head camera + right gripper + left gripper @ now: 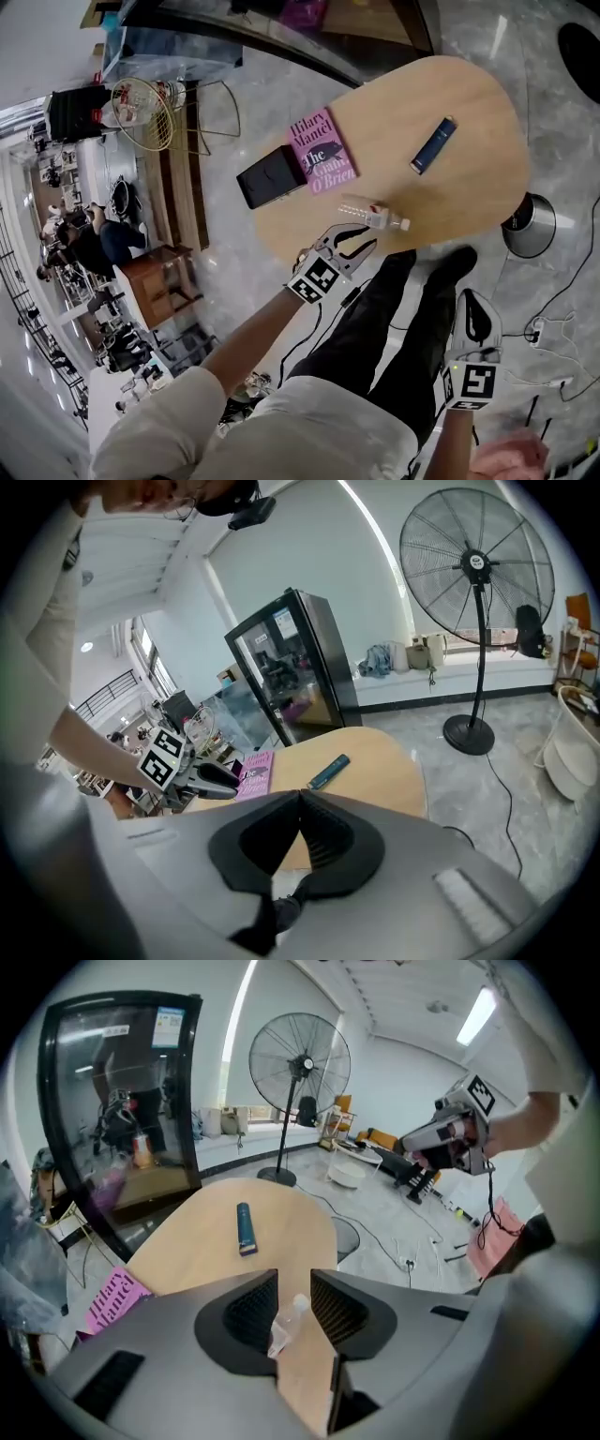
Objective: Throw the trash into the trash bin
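Bottle [373, 216] lies mid-frame near the table [469, 141] edge, lined up between the parted, untouching jaws of the left gripper [354, 242]. A glancing touch could roll it off. The right gripper [473, 309], lower right, hangs closed and empty.

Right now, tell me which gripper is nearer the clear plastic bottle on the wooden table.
Left. The left gripper sits right at the bottle, jaws open; the right gripper hangs off the table.

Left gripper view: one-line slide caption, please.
Left gripper, jaws apart, lined up on the clear plastic bottle lying on the wooden table.
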{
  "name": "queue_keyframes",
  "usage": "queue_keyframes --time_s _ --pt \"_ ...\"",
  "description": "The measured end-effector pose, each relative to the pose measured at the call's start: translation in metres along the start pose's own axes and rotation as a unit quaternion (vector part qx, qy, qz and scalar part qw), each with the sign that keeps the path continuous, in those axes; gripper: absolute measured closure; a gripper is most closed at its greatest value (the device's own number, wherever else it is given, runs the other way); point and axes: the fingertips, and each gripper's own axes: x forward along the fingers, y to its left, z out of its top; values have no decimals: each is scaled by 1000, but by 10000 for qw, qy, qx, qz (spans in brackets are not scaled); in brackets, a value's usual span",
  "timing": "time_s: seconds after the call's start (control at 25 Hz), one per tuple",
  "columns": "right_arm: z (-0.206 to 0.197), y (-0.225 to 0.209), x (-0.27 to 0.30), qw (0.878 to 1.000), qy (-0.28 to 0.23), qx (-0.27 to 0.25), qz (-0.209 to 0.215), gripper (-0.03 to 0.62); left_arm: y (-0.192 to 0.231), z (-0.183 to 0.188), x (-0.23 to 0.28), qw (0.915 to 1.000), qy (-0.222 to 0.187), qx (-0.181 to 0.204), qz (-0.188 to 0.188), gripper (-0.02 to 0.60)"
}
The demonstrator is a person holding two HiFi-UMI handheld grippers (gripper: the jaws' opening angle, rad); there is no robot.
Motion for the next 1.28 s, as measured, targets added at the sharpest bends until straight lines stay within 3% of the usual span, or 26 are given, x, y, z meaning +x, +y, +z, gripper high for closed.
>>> queue_keyframes --time_s 0.16,0.32,0.6,0.84,0.92,1.12,1.28 --pt "-24 -2 26 9999 79 137 6 583 19 -44 30 9972 505 555 -11 445" --pt "-42 -5 46 9996 150 247 -6 583 33 -80 51 9879 1001 1187 -62 376" --pt "-66 -8 76 9993 196 305 71 583 49 -130 82 9575 1744 2272 -324 275" --pt "-81 -17 90 9986 111 519 -8 583 64 -163 105 9304 2220 2878 -479 261" --pt "-85 -23 92 9982 77 596 -73 583 65 -164 110 9308 2222 2853 -537 262" --pt "-90 -37 87 9965 6 787 -289 583 56 -148 111 9446 2017 2480 -743 297" --pt "-92 -45 77 9952 -44 916 -355 583 44 -134 114 9509 1923 2295 -786 299"
